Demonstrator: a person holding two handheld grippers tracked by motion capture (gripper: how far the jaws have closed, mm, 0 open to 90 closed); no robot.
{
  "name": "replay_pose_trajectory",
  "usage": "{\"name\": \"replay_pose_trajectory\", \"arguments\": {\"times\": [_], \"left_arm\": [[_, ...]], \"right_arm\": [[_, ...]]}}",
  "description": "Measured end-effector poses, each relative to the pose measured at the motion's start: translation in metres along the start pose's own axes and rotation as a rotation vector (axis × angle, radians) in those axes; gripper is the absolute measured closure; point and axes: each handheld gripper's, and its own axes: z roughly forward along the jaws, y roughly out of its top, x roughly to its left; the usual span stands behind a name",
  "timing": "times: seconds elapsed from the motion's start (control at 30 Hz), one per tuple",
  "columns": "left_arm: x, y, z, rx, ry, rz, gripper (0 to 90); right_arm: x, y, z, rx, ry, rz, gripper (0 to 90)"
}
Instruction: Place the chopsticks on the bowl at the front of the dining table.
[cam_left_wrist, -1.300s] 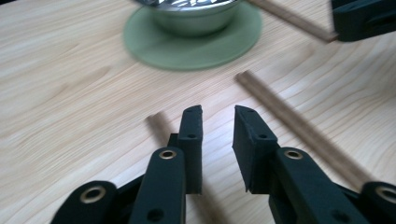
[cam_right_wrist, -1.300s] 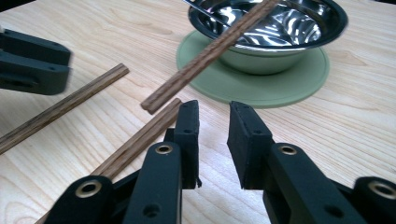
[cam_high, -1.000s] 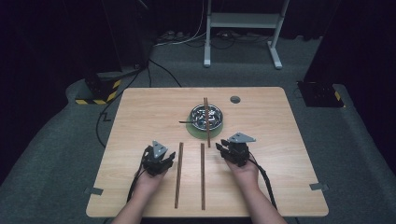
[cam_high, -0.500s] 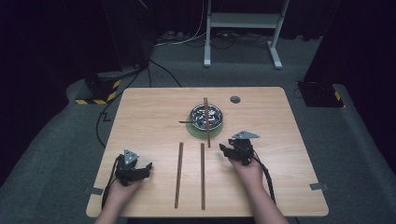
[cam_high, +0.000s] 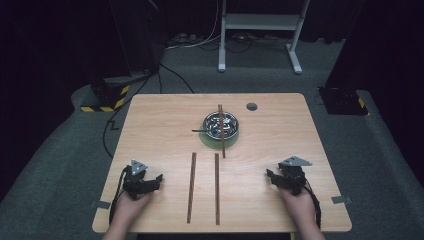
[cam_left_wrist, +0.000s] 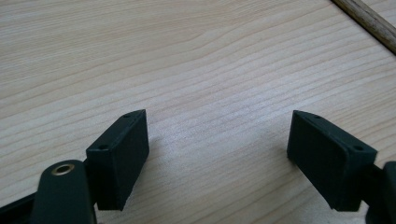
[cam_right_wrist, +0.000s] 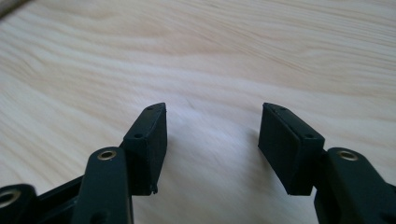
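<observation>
A pale wooden tabletop (cam_high: 150, 130) stands on grey carpet floor (cam_high: 65, 165) in a dark room. At twelve o'clock beyond it rises a white metal stand (cam_high: 260, 22) with cables (cam_high: 200, 40) at its foot. At ten o'clock sits a black box with yellow-black hazard stripes (cam_high: 107, 97).

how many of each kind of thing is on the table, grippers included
wooden sticks: 3 (left stick, middle stick, stick across the bowl)
metal bowl: 1
green mat under the bowl: 1
grey disc: 1
grippers: 2 (left gripper, right gripper)
total: 8

Left gripper (cam_high: 156, 178) jaws wide apart, right gripper (cam_high: 270, 176) jaws just opening, empty
</observation>
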Motion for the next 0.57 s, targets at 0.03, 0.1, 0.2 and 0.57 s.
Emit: {"name": "replay_pose_trajectory", "arguments": {"times": [0.03,0.1,0.2,0.57], "left_arm": [[0.000,0.000,0.000,0.000,0.000,0.000,20.8],[0.000,0.000,0.000,0.000,0.000,-0.001,20.9],[-0.001,0.000,0.000,-0.003,0.001,0.002,21.7],[-0.002,-0.001,-0.001,-0.004,0.003,0.000,22.9]], "right_arm": [[-0.002,-0.003,-0.003,0.001,-0.011,-0.009,39.5],[-0.007,-0.008,-0.009,0.006,-0.017,0.011,38.2],[-0.012,-0.014,-0.015,0.006,-0.015,0.005,37.8],[-0.010,-0.017,-0.018,0.003,-0.024,0.000,35.5]]}}
